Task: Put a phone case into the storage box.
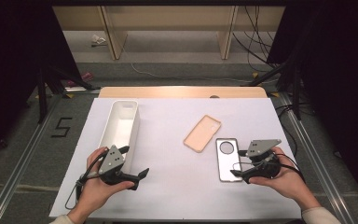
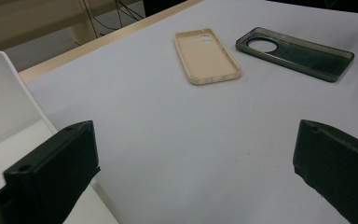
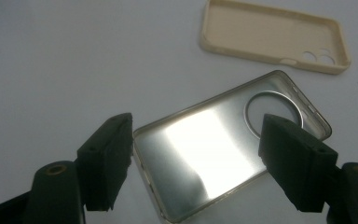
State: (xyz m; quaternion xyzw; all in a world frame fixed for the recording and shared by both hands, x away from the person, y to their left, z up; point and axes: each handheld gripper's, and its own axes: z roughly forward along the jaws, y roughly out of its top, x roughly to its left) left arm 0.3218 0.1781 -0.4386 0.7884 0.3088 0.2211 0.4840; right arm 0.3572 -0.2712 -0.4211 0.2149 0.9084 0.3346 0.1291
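Observation:
A clear grey phone case [image 1: 227, 159] with a round camera hole lies flat on the white table cover [image 1: 177, 186], right of centre. A beige phone case [image 1: 203, 133] lies just beyond it, inside up. My right gripper [image 1: 238, 163] hovers over the near end of the clear case [image 3: 214, 149]. In the right gripper view it [image 3: 198, 154] is open, one jaw on either side of that end, with no pad pressing that I can see. The beige case [image 3: 270, 32] is farther off. My left gripper [image 1: 134, 162] stands open and empty [image 2: 196, 149] beside a long white bin [image 1: 121, 123]. Both cases [image 2: 207, 56] [image 2: 298, 53] lie ahead of it.
The white bin [image 2: 4, 102] runs lengthwise along the left side of the cover, with nothing in the part I see. A wooden strip [image 1: 182, 92] edges the far side of the table. Metal rails, cables and shelving stand on the floor around it.

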